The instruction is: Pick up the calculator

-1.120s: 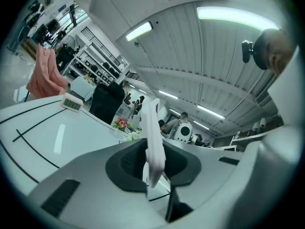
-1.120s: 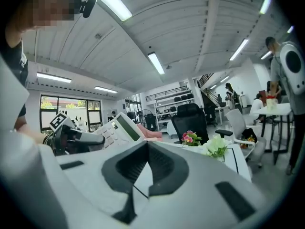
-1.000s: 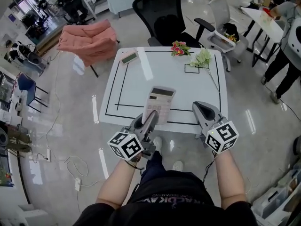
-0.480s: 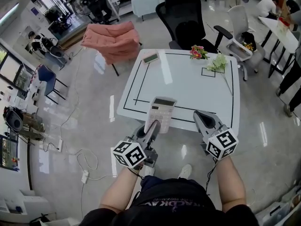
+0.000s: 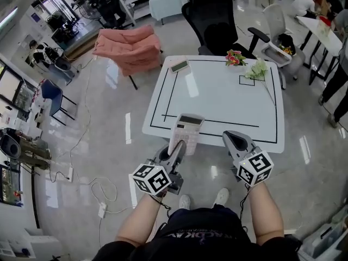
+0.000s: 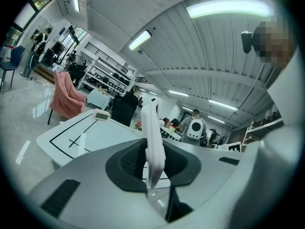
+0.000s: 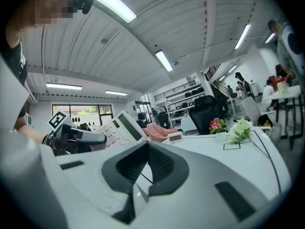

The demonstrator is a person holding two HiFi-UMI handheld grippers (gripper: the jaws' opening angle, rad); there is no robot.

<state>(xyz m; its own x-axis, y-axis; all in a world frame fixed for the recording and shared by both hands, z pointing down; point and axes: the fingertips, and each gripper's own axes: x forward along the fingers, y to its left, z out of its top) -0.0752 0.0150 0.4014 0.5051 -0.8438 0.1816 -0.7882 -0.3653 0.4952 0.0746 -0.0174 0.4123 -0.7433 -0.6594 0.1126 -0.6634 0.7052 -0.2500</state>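
Calculator (image 5: 185,130) was clamped edge-on between the narrowly parted jaws of the left gripper (image 5: 178,147), held in the air at the near edge of the white table (image 5: 217,99). The right gripper (image 5: 232,137) hung beside it, jaws together with nothing between them. A black rectangle was marked round the tabletop. A small digital clock (image 5: 179,66) lay at its far left corner, pink flowers (image 5: 235,57) and white flowers (image 5: 258,69) at the far right. Glossy floor (image 5: 109,129) lay open left of the table. A black office chair (image 5: 213,23) stood behind the far edge, and a pink-draped chair (image 5: 129,47) stood off the far left corner.
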